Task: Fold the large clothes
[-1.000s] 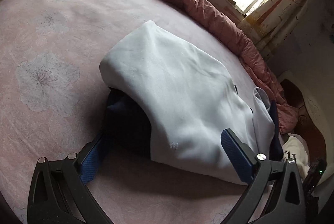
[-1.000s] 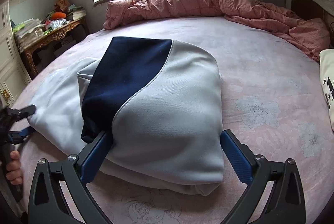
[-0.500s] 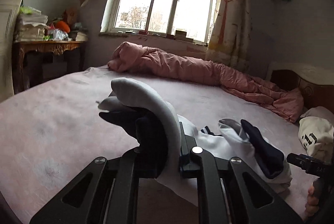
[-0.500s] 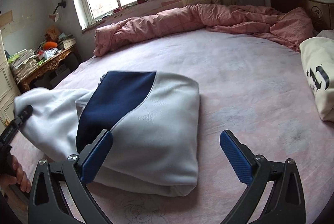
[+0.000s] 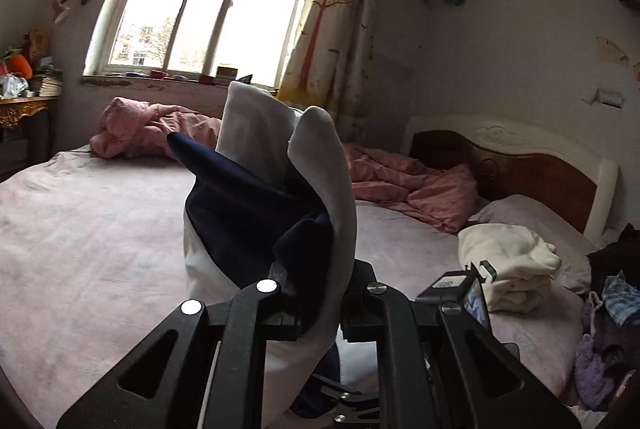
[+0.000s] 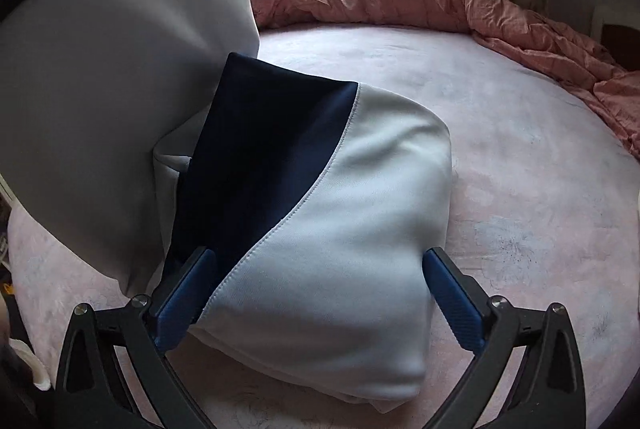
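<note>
Nearest the right wrist camera, the folded part of the grey and navy garment point(image 6: 320, 229) lies on the pink bed point(image 6: 540, 157) at its near edge, a navy panel running diagonally across its pale grey top. The right gripper point(image 6: 316, 289) stands wide open, its blue fingers point(image 6: 186, 303) straddling the near end of that fold; whether the pads press the cloth cannot be told. To the left, a lifted grey flap of the same garment rises and blocks that side of the view.

In the left wrist view the left gripper point(image 5: 320, 313) is clamped tight on a bunched grey and navy fold of the garment, which stands up above the bed and hides the middle of the room. Just right of it is a small black device point(image 5: 460, 289), and beyond that a folded cream garment point(image 5: 508, 265) near the bed's right edge, with dark and purple clothes point(image 5: 604, 329) piled further right. A crumpled pink quilt point(image 6: 440, 5) runs along the far edge under the window point(image 5: 208, 9), with a patterned curtain point(image 5: 336, 21) beside it and a wooden headboard point(image 5: 520, 165) at the right.
</note>
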Motion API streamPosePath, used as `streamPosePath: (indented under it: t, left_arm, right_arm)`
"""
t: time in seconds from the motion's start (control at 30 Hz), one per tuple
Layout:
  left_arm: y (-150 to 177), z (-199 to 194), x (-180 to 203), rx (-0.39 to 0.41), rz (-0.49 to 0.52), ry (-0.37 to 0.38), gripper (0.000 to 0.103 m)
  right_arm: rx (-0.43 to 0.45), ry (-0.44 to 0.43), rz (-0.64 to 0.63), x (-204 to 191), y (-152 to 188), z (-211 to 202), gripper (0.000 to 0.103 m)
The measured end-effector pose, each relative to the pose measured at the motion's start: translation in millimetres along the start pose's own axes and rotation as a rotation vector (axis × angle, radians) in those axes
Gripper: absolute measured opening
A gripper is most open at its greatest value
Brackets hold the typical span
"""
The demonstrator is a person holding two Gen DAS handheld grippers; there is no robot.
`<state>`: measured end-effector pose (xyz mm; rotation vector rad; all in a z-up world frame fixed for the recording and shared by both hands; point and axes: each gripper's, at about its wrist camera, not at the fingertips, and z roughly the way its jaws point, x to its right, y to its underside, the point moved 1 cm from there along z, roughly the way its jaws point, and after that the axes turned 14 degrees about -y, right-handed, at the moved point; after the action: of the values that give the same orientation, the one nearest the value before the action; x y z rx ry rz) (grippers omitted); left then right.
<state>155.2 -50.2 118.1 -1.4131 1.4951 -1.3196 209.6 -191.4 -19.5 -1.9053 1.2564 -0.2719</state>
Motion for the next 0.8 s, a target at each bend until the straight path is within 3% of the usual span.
streamPosePath:
  t: [0.13, 0.27, 0.4, 0.43, 0.47, 0.57, 0.63, 0.73, 0.8]
  left_arm:
    - [9, 7, 22, -0.033, 0.022, 0.130, 0.011]
    - [18, 24, 36, -0.098, 0.042, 0.172, 0.011]
    - [35, 36, 41, -0.169, 0.024, 0.217, 0.011]
    - [40, 36, 45, -0.177, 0.041, 0.225, 0.011]
    - [46, 35, 47, -0.174, 0.057, 0.233, 0.011]
    - [56, 33, 58, -0.181, 0.115, 0.217, 0.012]
    - [63, 36, 64, -0.184, 0.129, 0.192, 0.012]
    - [65, 37, 62, -0.191, 0.096, 0.223, 0.012]
    - [67, 40, 66, -0.215, 0.135, 0.220, 0.012]
  right_arm:
    - [0.009, -0.106, 0.106, 25, 0, -14, 0.103]
    - [0.009, -0.166, 0.157, 38, 5, -18, 0.103]
    - [-0.019, -0.227, 0.460, 70, 22, -38, 0.103]
    - [-0.002, -0.232, 0.481, 72, 27, -48, 0.103]
    - [0.002, -0.196, 0.454, 72, 27, -57, 0.102]
    - [0.042, 0.044, 0.274, 65, 17, -84, 0.100]
    - [0.100, 0.170, 0.245, 70, 15, -105, 0.100]
    - [0.148, 0.207, 0.314, 93, 17, -128, 0.100]
    - [0.188, 0.272, 0.341, 105, 15, -140, 0.100]
